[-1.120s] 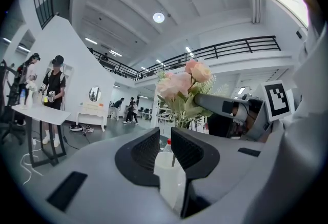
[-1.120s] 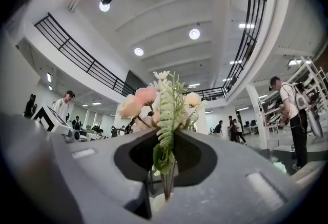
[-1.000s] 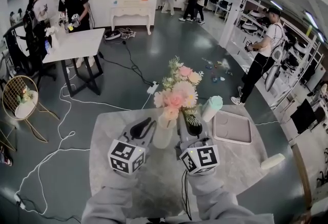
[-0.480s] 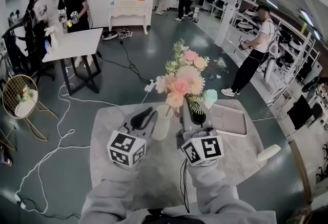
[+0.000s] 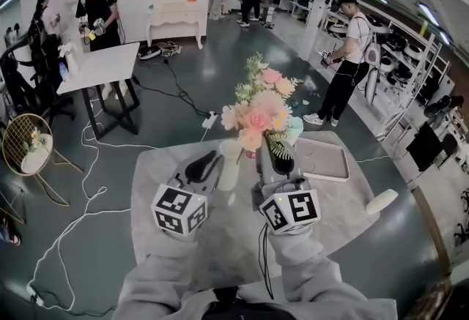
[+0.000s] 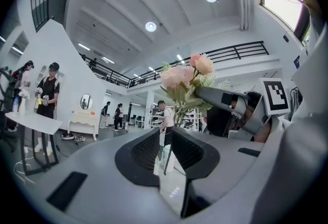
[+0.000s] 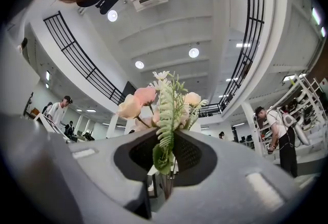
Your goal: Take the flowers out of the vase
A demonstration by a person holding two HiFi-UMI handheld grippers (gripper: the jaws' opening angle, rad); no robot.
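A bouquet of pink and cream flowers point(image 5: 258, 112) with green fern stands over the round grey table point(image 5: 157, 172). My right gripper point(image 5: 275, 149) is shut on its stems, just under the blooms. In the right gripper view the fern and stems point(image 7: 165, 159) pass between the pads, and the blooms point(image 7: 163, 97) rise above them. The white vase point(image 5: 228, 168) stands slightly tilted, to the left of the stems. My left gripper point(image 5: 217, 159) is at the vase's top, jaws almost together. In the left gripper view a white strip point(image 6: 159, 159) shows in the narrow gap, with the flowers point(image 6: 184, 77) above and to the right.
A shallow grey tray point(image 5: 322, 159) lies on the table's right side. A mint bottle point(image 5: 295, 128) stands behind the flowers, and a white cylinder point(image 5: 381, 201) sits at the right edge. Cables cross the floor point(image 5: 95, 194). Several people stand around a white table point(image 5: 95, 66) and shelving.
Both grippers have risen a little. The bouquet has come up with the right one and now sits higher and more to the right of the vase's mouth.
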